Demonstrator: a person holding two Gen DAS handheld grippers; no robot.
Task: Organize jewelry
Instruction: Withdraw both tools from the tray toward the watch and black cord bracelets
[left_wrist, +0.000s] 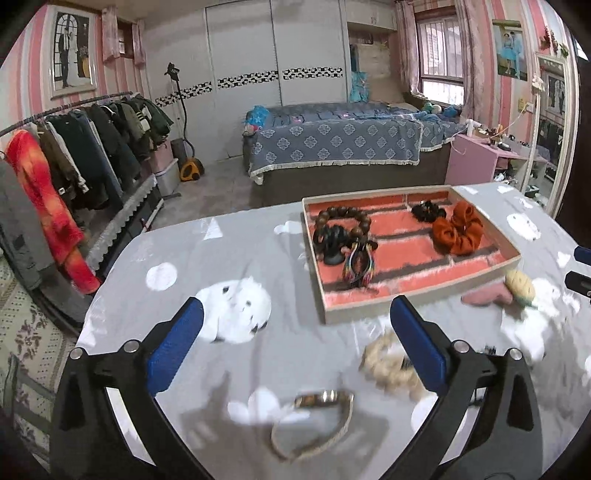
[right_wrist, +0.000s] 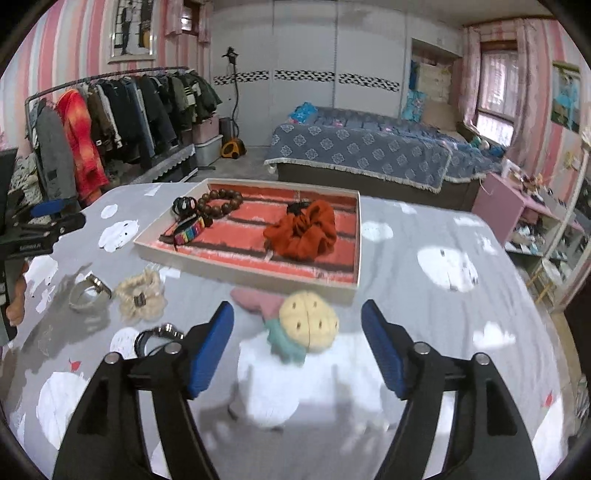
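Observation:
A shallow tray (left_wrist: 421, 301) (right_wrist: 255, 275) with a red lining holds a wooden bead bracelet (left_wrist: 345, 216) (right_wrist: 219, 203), a rainbow bracelet (left_wrist: 358, 264) (right_wrist: 190, 230), a black hair tie (left_wrist: 428, 212) and an orange scrunchie (left_wrist: 458, 229) (right_wrist: 303, 230). On the cloth in front lie a woven bangle (left_wrist: 314, 424) (right_wrist: 88, 293), a cream scrunchie (left_wrist: 388, 363) (right_wrist: 140, 295), a yellow-and-pink hair clip (left_wrist: 517, 290) (right_wrist: 304, 325) and a black cord bracelet (right_wrist: 157, 338). My left gripper (left_wrist: 295, 317) is open above the bangle. My right gripper (right_wrist: 297, 317) is open around the hair clip.
The grey tablecloth (left_wrist: 207, 258) with white prints covers the table. A clothes rack (left_wrist: 74, 147) stands at the left, a bed (left_wrist: 332, 140) behind the table, a pink shelf (left_wrist: 476, 158) at the right.

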